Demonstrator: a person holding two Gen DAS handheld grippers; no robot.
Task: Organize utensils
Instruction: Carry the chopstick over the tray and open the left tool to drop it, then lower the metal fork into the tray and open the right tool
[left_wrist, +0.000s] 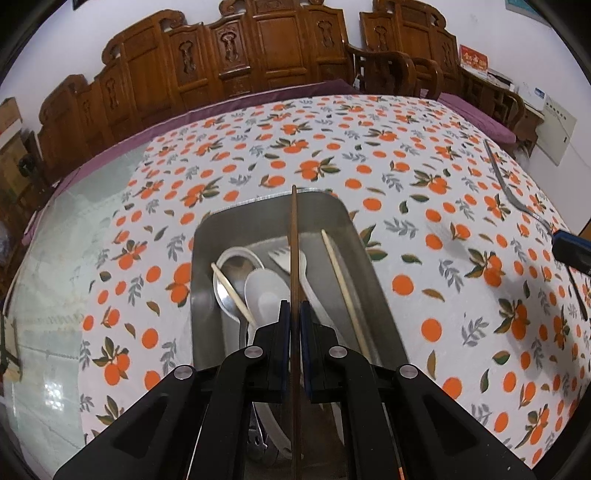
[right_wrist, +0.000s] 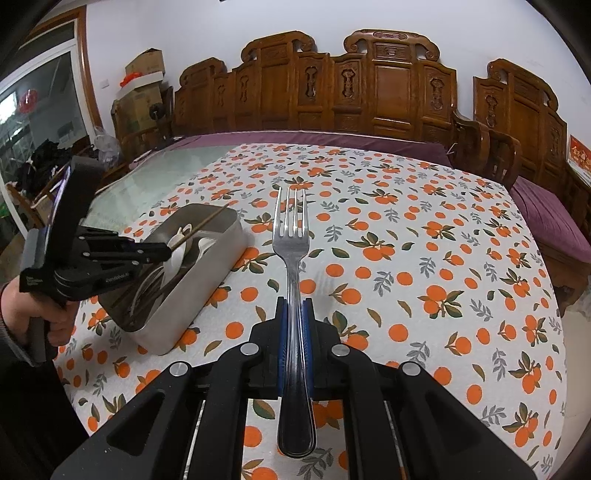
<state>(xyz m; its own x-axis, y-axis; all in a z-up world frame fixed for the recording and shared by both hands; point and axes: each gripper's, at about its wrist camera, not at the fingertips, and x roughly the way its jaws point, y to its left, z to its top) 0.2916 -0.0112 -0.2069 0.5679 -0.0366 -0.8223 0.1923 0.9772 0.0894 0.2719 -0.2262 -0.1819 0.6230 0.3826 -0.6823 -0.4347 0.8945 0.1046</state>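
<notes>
Your left tool (left_wrist: 294, 310) is pinching a dark wooden chopstick (left_wrist: 294, 236) between pads pressed close together, the stick running straight ahead from the jaws and hanging over the metal tray (left_wrist: 236, 221). Directly beneath and just ahead of those pads the tray already holds a good part of the job: a white ceramic spoon (left_wrist: 264, 291), a metal spoon (left_wrist: 236, 269) to its left with a pale chopstick (left_wrist: 232, 291) lying across it, a white plastic fork (left_wrist: 291, 258) under the dark stick, and a second pale chopstick (left_wrist: 345, 291) to the right, along the tray's side. So most utensils look sorted, and the dark chopstick appears not yet released into the tray. Your right tool (right_wrist: 294, 306) is clamped on a stainless steel fork (right_wrist: 291, 236), handle back towards the camera, tines pointing away, held above the worktop (right_wrist: 424, 229) and well to the right of the tray (right_wrist: 207, 273); that fork is still to go in. Its metal is bright and smooth, with four slim tines, so it may slip if your grip loosens. Further ahead of both tools the orange-patterned cloth carries no other utensils that you can see, then carved wooden chairs (right_wrist: 388, 81) stand at the far edge.
</notes>
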